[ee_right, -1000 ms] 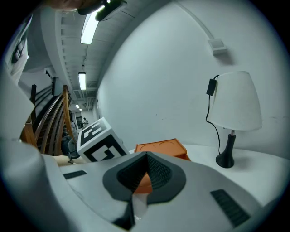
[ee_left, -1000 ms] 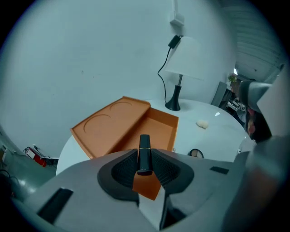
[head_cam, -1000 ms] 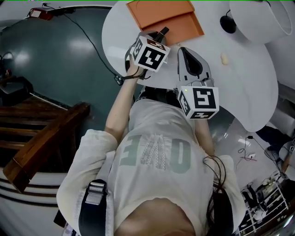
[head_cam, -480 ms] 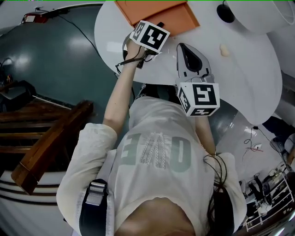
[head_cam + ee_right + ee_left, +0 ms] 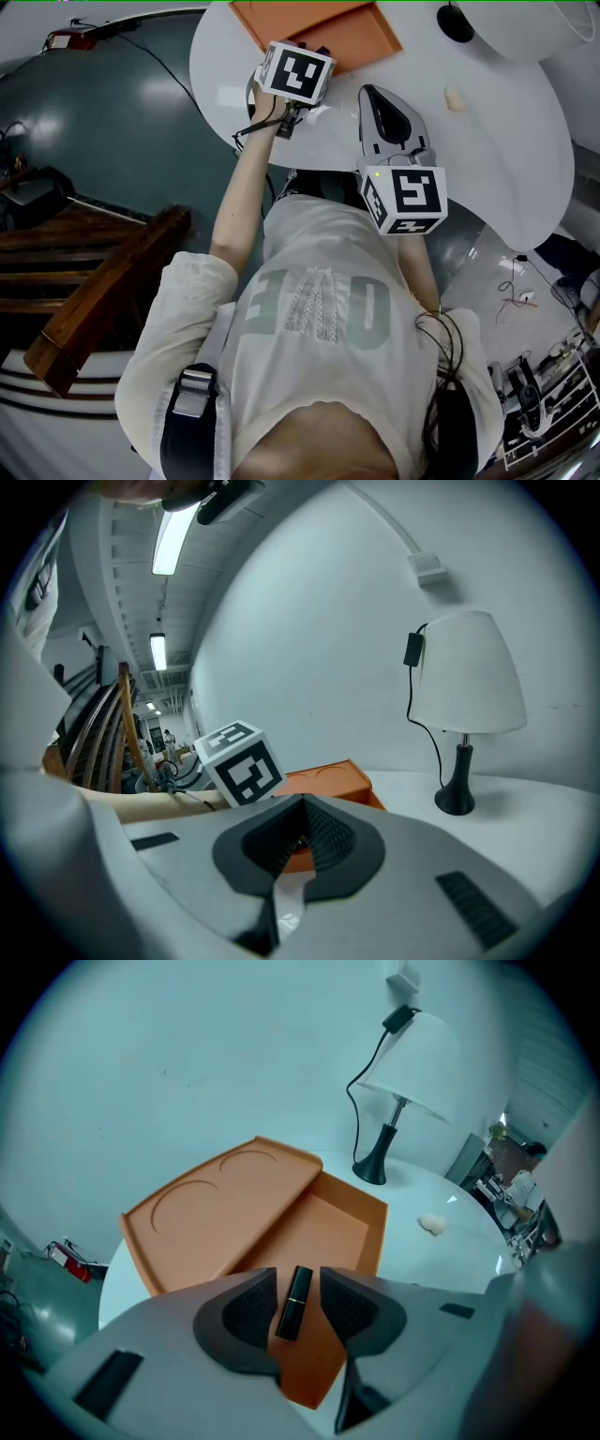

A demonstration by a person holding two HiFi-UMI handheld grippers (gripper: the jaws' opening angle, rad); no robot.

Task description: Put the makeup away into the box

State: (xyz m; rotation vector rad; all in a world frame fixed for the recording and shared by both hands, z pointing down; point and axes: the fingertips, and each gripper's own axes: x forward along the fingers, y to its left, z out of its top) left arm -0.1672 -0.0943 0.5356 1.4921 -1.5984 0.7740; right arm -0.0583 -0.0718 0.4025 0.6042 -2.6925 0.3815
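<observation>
Jaws of left gripper (image 5: 298,1277) opening around black lipstick (image 5: 292,1311) over orange box (image 5: 330,1227).

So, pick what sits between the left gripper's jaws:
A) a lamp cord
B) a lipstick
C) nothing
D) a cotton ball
B: the left gripper view shows a black lipstick between the left gripper's jaws, which are opening, just over the box.
</observation>
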